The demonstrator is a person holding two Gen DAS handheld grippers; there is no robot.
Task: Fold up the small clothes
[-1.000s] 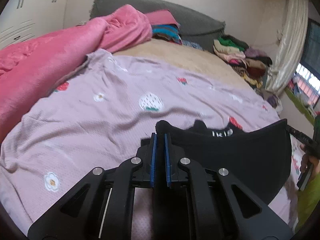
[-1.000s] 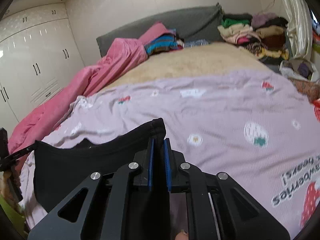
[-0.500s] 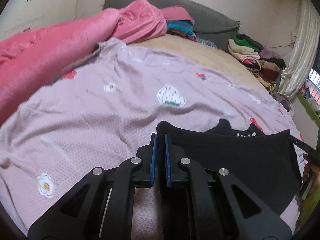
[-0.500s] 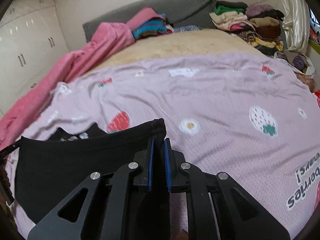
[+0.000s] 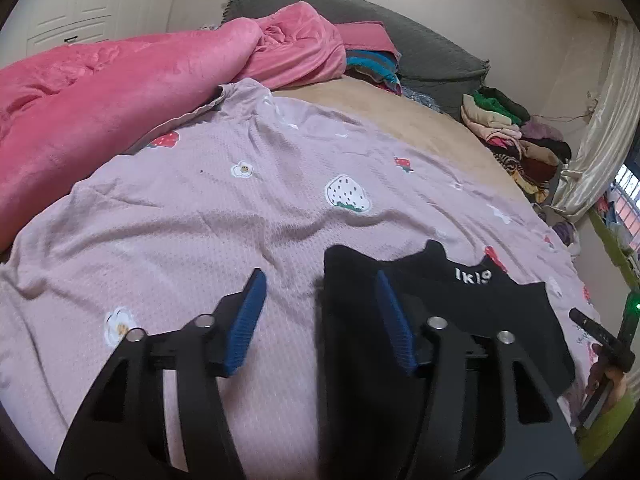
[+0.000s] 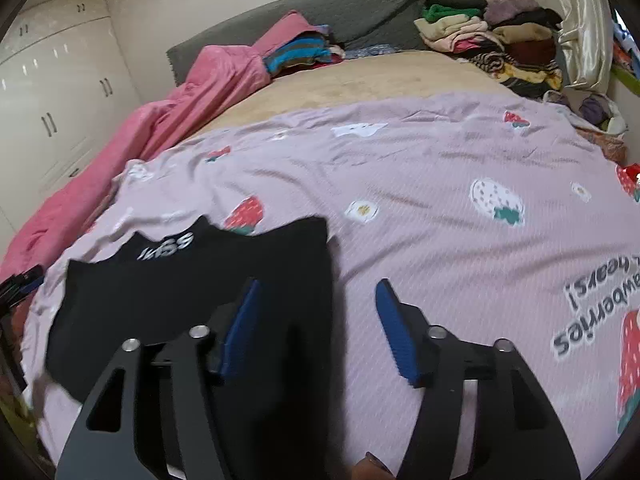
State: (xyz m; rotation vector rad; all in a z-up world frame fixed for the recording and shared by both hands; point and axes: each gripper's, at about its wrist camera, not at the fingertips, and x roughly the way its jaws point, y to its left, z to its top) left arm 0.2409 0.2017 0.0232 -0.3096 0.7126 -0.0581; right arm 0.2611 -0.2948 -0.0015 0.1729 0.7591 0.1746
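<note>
Bedroom scene: bed (image 5: 420, 128) covered with a lilac strawberry-print sheet (image 5: 200, 220), which is my folding surface. Going left to right.

Far left, pink blanket (image 5: 100, 92) bunched along the bed edge, clear of the work area. Left gripper (image 5: 318, 304) next: fingers spread wide, grasping nothing. Its left pad hangs over bare sheet, its right pad over the left edge of the black garment (image 5: 460, 312).

Garment sits flat on the sheet near the front edge of the bed, between the two grippers. White lettering shows near its far edge. In the right wrist view the black garment (image 6: 192, 292) reads the same: laid out, no obvious bunching, though the near portion is hidden under the gripper bodies.

Right gripper (image 6: 318, 312): fingers also spread, empty. Left pad over the garment's right edge, right pad over sheet.

Far right, stacked clothes pile (image 6: 500, 40) by the headboard and curtain (image 5: 600, 120).

My read on progress: garment is spread out, or possibly folded once; I can't tell the layer count from here. Neither side holds fabric. Still to do: re-grip an edge and make the next fold or folds, then set it aside. I'd call it an early-to-mid stage.
</note>
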